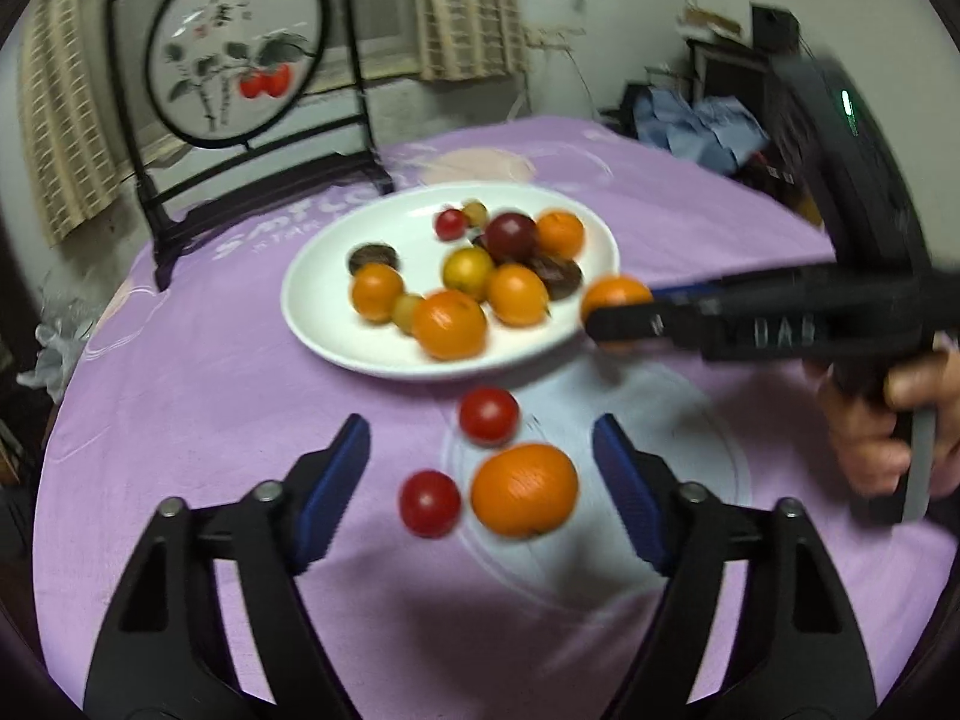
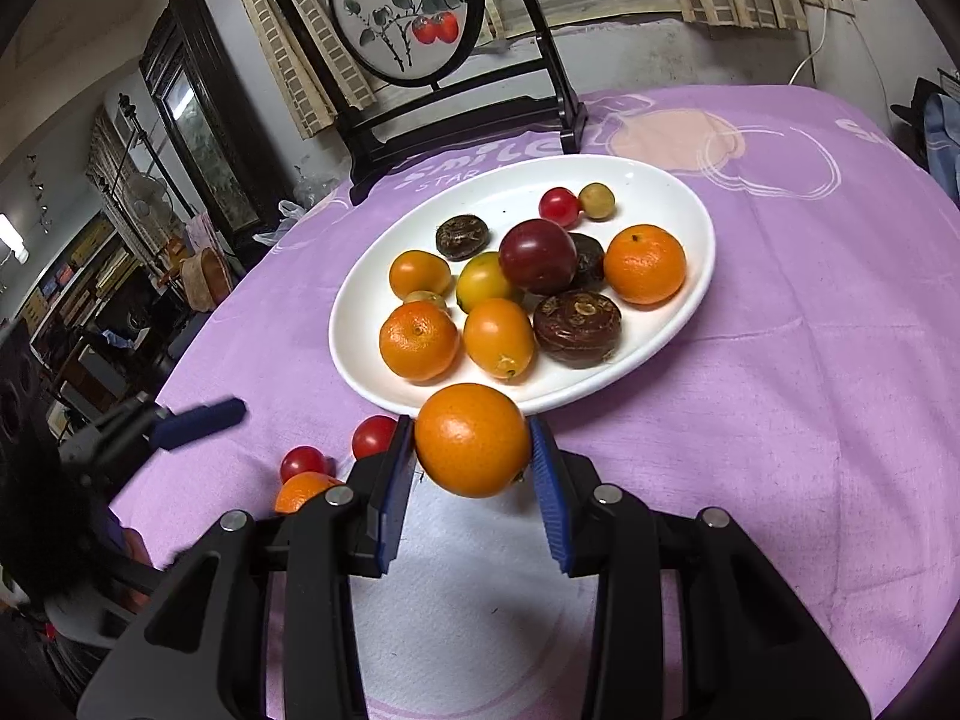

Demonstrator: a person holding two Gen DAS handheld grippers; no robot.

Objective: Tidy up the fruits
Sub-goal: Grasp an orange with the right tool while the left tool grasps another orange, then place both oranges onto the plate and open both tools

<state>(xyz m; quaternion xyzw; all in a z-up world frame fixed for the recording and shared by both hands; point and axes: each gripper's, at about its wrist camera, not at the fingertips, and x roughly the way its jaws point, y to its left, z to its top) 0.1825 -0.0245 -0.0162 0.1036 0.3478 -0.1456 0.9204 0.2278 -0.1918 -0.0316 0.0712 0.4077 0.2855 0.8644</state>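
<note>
A white oval plate [image 1: 318, 324] [image 2: 672, 192] on the purple tablecloth holds several oranges, small tomatoes and dark fruits. My right gripper [image 2: 472, 444] is shut on an orange [image 2: 472, 439] and holds it just above the plate's near rim; it also shows in the left wrist view [image 1: 606, 315] at the plate's right edge with the orange [image 1: 615, 294]. My left gripper [image 1: 480, 468] is open over the cloth, with an orange [image 1: 524, 489] and two red tomatoes [image 1: 489, 415] [image 1: 430, 503] between its fingers. These loose fruits also show in the right wrist view [image 2: 373, 435].
A round painted screen in a black stand [image 1: 240, 48] [image 2: 408, 6] stands on the table behind the plate. Clutter and blue cloth [image 1: 696, 120] lie beyond the table's far right edge. Cabinets [image 2: 198, 120] stand to the left.
</note>
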